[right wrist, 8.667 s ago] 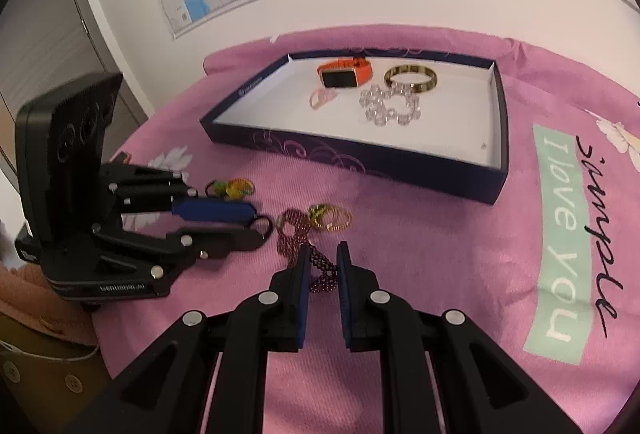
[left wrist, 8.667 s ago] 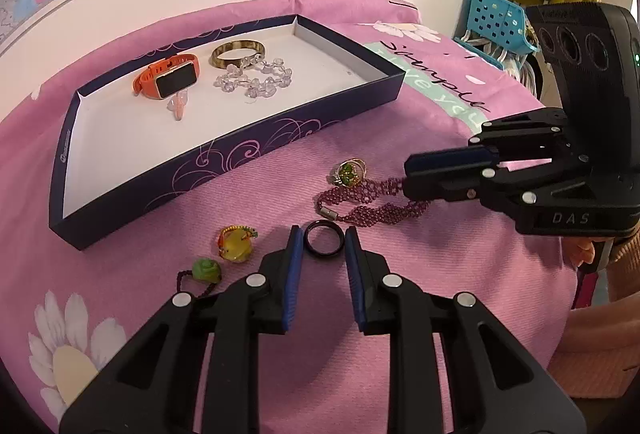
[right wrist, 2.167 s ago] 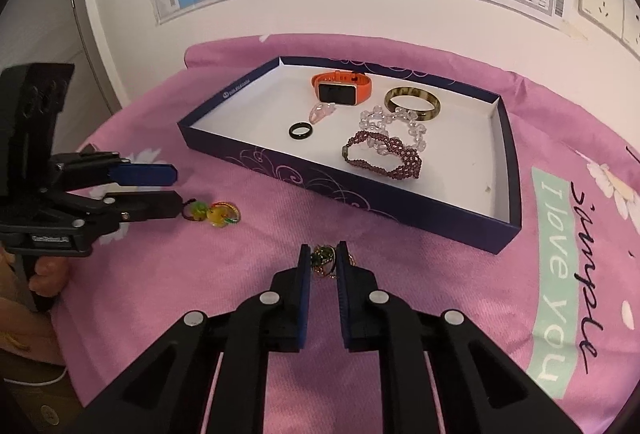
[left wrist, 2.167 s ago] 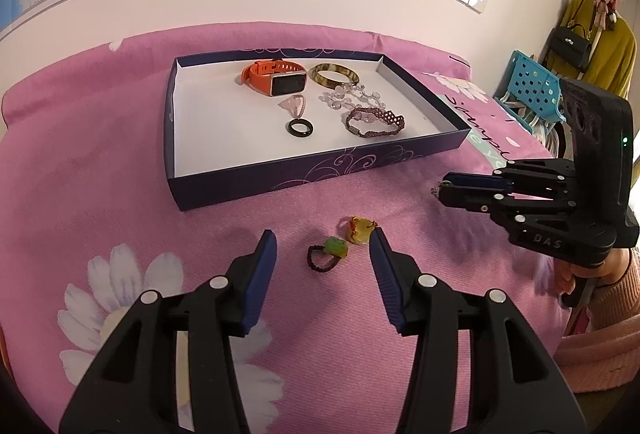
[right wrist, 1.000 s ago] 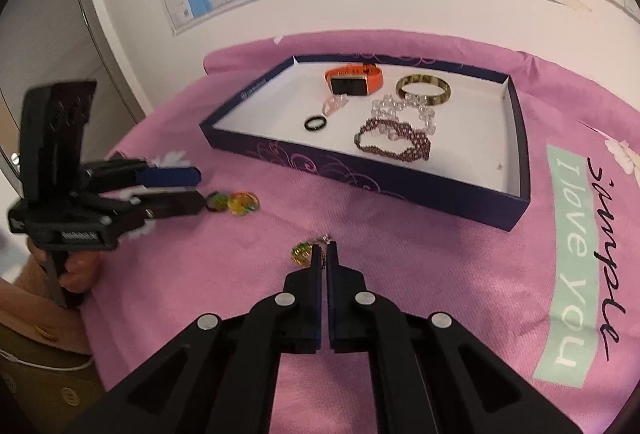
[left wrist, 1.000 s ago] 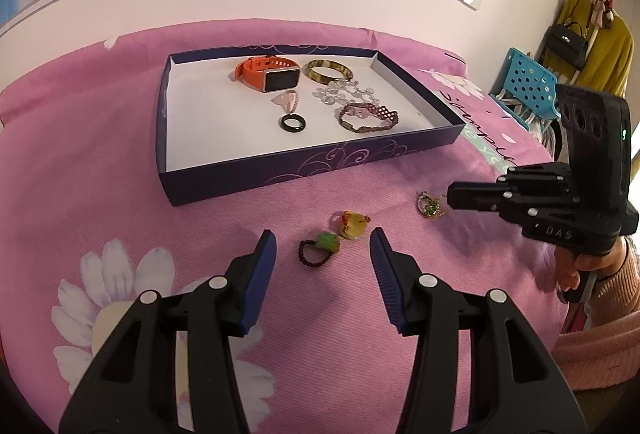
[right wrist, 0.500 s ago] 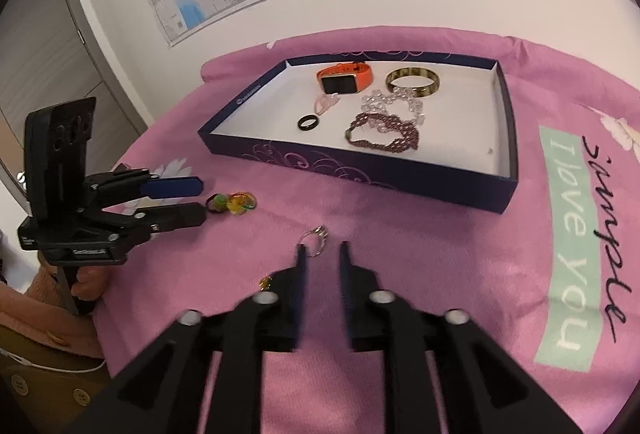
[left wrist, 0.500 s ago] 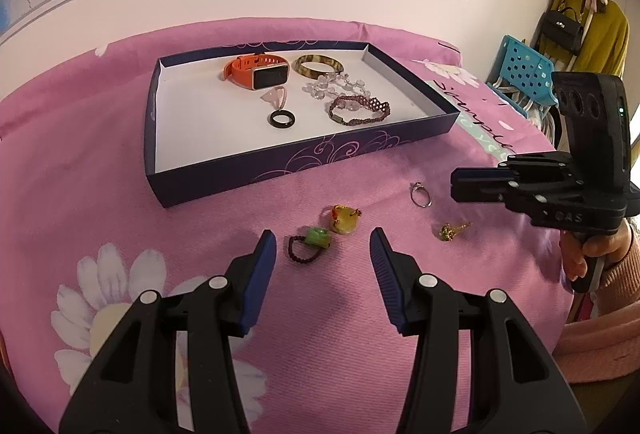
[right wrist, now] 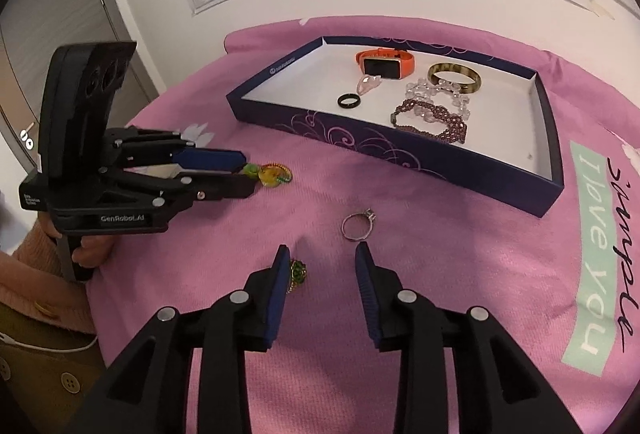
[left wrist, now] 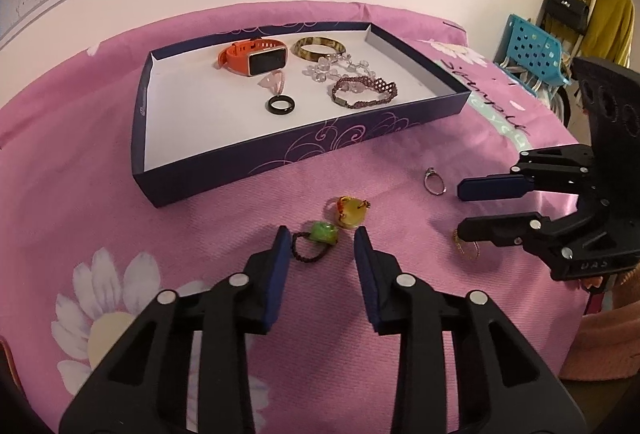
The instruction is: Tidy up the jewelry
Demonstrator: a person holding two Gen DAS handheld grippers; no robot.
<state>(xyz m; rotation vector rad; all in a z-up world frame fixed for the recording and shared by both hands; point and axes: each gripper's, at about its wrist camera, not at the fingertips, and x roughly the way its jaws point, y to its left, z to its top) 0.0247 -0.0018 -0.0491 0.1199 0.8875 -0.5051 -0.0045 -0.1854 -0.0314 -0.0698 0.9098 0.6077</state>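
A dark blue tray (left wrist: 360, 132) (right wrist: 420, 158) holds an orange watch (left wrist: 256, 56), a brown bangle (left wrist: 318, 47), a clear bead bracelet, a purple bracelet (left wrist: 364, 92) and a black ring (left wrist: 281, 105). On the pink cloth lie a green bead ring (left wrist: 320, 234), a yellow bead ring (left wrist: 350, 212), a silver ring (right wrist: 358, 224) (left wrist: 434, 181) and a gold-green ring (right wrist: 297, 274). My left gripper (left wrist: 318, 248) is open, just short of the green bead ring. My right gripper (right wrist: 320, 266) is open and empty, the gold-green ring beside its left finger.
The tray stands at the far side of a round table under a pink cloth with daisy prints and a green text panel (right wrist: 592, 254). A wall with a map is behind. A blue basket (left wrist: 532, 50) and hanging bags stand at the right.
My right gripper has opened wide; the silver ring and the gold-green ring now lie apart on the cloth. My left gripper has moved closer to the green and yellow bead rings.
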